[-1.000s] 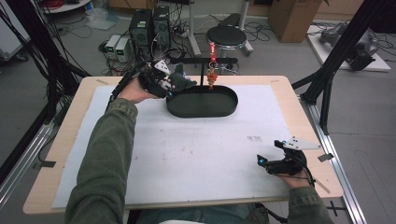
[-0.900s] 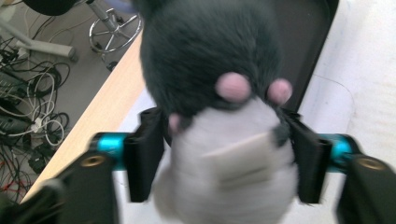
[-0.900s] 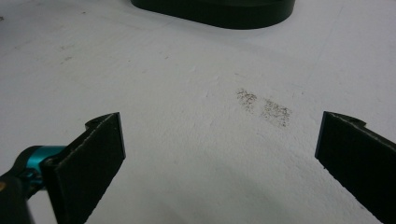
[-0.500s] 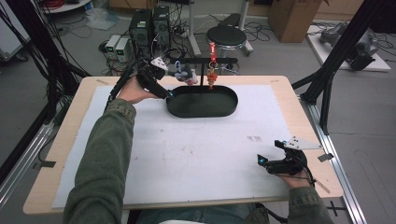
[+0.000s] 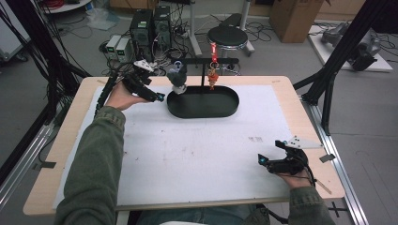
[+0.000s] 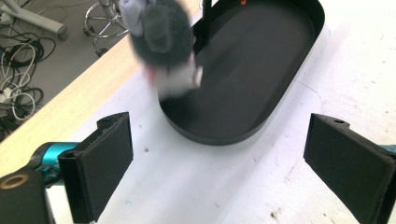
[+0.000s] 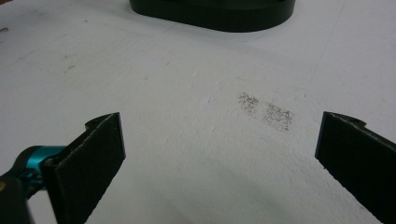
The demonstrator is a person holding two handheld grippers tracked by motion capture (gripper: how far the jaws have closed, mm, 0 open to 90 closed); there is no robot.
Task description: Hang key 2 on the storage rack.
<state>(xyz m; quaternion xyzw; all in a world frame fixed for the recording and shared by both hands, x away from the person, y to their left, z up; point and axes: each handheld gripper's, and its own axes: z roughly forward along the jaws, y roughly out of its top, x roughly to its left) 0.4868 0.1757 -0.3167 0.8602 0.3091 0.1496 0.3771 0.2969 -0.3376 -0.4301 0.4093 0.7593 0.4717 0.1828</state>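
A black oval tray (image 5: 202,115) sits at the table's far middle, and a black T-shaped stand (image 5: 206,61) rises from it. From the bar's left end hangs a grey plush charm (image 5: 177,77); an orange-red charm (image 5: 212,75) hangs near the middle. My left gripper (image 5: 157,86) is open just left of the tray, apart from the plush. In the left gripper view the plush (image 6: 163,42) is blurred above the tray's (image 6: 261,60) near end, beyond the open left gripper (image 6: 219,158). My right gripper (image 5: 268,152) rests open at the table's front right, holding nothing.
A white sheet (image 5: 187,154) covers the wooden table. In the right gripper view a grey smudge (image 7: 266,112) marks the sheet ahead of the open right gripper (image 7: 219,158), with the tray's wall (image 7: 215,14) farther off. Computers, cables and a stool (image 5: 227,35) stand beyond the far edge.
My left gripper has drawn back to the left, away from the stand. The grey plush now hangs free from the bar and looks blurred. The right gripper has not moved.
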